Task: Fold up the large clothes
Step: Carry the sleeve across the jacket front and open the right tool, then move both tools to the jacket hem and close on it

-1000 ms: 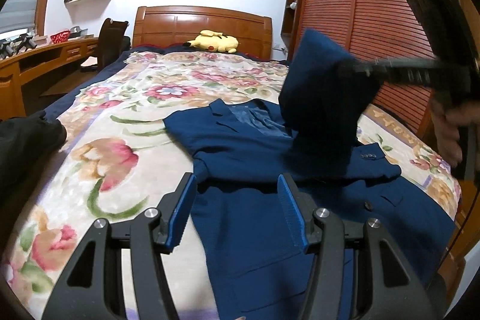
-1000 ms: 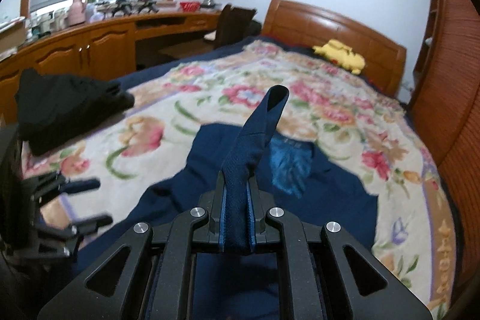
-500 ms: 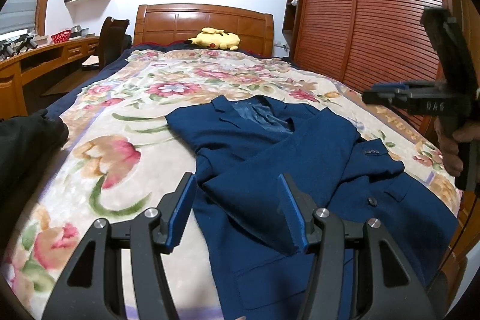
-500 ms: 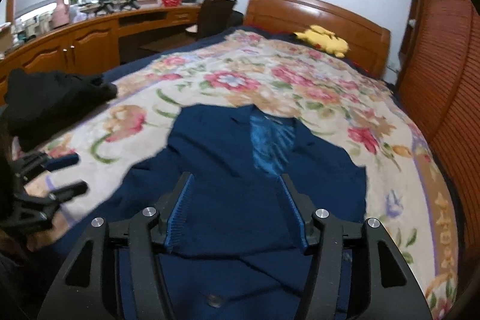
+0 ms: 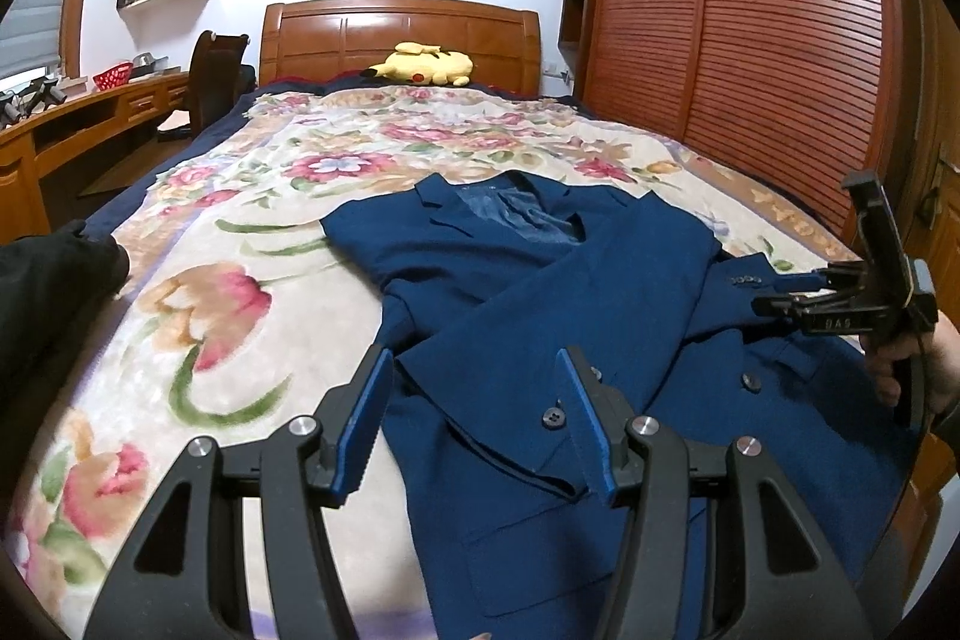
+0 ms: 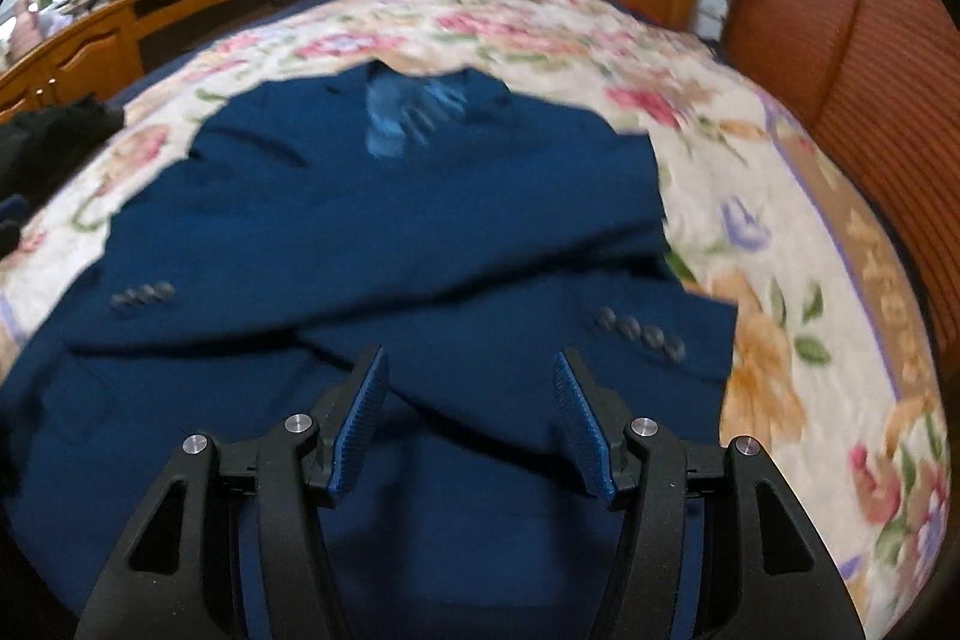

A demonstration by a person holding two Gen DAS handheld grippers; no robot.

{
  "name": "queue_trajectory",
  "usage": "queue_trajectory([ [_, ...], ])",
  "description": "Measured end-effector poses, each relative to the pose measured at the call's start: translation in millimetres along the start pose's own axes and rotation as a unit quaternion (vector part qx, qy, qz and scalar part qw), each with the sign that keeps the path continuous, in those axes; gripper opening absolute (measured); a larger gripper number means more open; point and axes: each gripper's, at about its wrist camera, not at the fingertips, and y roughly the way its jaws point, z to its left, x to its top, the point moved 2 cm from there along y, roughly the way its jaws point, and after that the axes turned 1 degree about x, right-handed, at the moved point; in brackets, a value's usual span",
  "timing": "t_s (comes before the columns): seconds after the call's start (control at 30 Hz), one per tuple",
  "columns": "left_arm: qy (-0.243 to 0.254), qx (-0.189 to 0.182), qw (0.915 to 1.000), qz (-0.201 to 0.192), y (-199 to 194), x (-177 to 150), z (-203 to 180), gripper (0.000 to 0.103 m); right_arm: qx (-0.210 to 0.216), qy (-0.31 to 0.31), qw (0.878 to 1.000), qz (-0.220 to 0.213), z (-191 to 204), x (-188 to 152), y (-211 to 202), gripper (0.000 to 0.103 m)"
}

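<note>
A navy blue suit jacket (image 5: 576,292) lies front-up on the flowered bedspread (image 5: 252,232), collar toward the headboard. Both sleeves are folded across its chest, cuffs with buttons showing in the right wrist view (image 6: 384,232). My left gripper (image 5: 474,418) is open and empty, just above the jacket's lower left edge. My right gripper (image 6: 468,412) is open and empty, low over the jacket's lower front. It also shows in the left wrist view (image 5: 774,295), held in a hand at the jacket's right side.
A black garment (image 5: 42,292) lies at the bed's left edge. A yellow plush toy (image 5: 423,64) sits by the wooden headboard (image 5: 396,34). A slatted wardrobe (image 5: 750,16) runs along the right. A desk (image 5: 72,118) and chair (image 5: 216,70) stand on the left.
My right gripper let go of the sleeve it held up; the sleeve now lies across the jacket. The right gripper opened and dropped low toward the jacket's lower right. The left gripper barely moved.
</note>
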Motion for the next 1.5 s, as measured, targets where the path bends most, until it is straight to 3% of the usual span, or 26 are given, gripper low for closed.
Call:
queue_trajectory([
  [0.23,0.008,0.001,0.9999,0.012,6.4,-3.7,-3.5,0.055,-0.014,0.014,0.999,0.033,-18.9,-28.2,25.5,0.058],
  [0.6,0.02,0.012,0.9994,0.026,10.2,-12.6,-6.7,0.055,0.016,0.035,0.998,0.042,-24.9,-43.9,42.4,0.065],
  [1.07,0.007,0.028,0.9992,0.028,-43.2,-50.8,-12.8,0.055,-0.005,0.025,0.999,0.03,-20.0,-46.8,36.4,0.065],
  [1.2,0.007,0.025,0.9992,0.031,-57.7,-57.1,-19.8,0.055,-0.005,0.032,0.999,0.035,-19.9,-51.0,24.8,0.065],
  [1.5,0.017,0.029,0.9988,0.035,-84.5,-66.9,-35.4,0.055,0.003,0.022,1.0,0.003,-15.5,-84.9,-47.8,0.065],
])
